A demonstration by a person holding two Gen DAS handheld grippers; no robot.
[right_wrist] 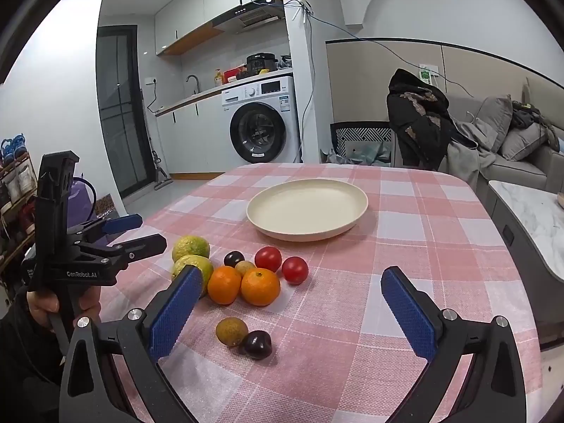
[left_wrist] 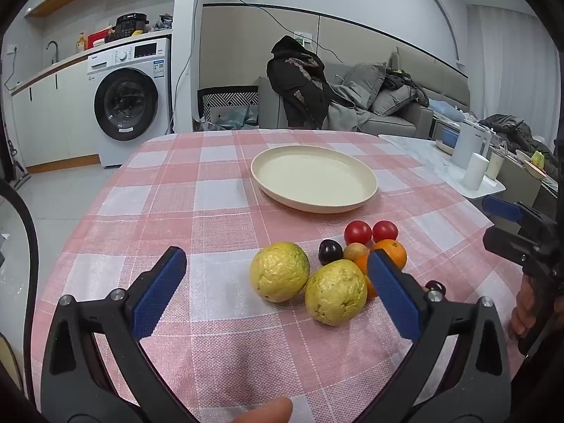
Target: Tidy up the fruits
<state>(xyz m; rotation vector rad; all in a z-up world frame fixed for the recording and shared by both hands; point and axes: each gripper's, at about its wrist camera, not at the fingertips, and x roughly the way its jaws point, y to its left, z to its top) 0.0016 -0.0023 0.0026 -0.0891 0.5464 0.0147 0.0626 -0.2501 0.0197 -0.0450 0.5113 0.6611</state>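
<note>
A cream plate (left_wrist: 313, 178) (right_wrist: 306, 208) sits empty mid-table on the pink checked cloth. Nearer lies a fruit cluster: two yellow-green guavas (left_wrist: 279, 270) (left_wrist: 335, 296) (right_wrist: 190, 246), two oranges (right_wrist: 260, 286) (right_wrist: 224, 284) (left_wrist: 389, 252), two red tomatoes (left_wrist: 357, 232) (right_wrist: 268, 258) (right_wrist: 295, 270), a dark plum (left_wrist: 330, 251) (right_wrist: 233, 258) and a small brown fruit (right_wrist: 244, 267). Another brown fruit (right_wrist: 231, 331) and dark plum (right_wrist: 257, 344) lie apart, closer. My left gripper (left_wrist: 278, 275) is open above the guavas. My right gripper (right_wrist: 292, 303) is open, empty, above the oranges.
The left gripper (right_wrist: 120, 232) shows at the left in the right wrist view; the right gripper (left_wrist: 507, 211) shows at the right edge in the left wrist view. A side counter with a white kettle (left_wrist: 469, 142) and cups stands right of the table. A washing machine (left_wrist: 128, 98) and sofa stand behind.
</note>
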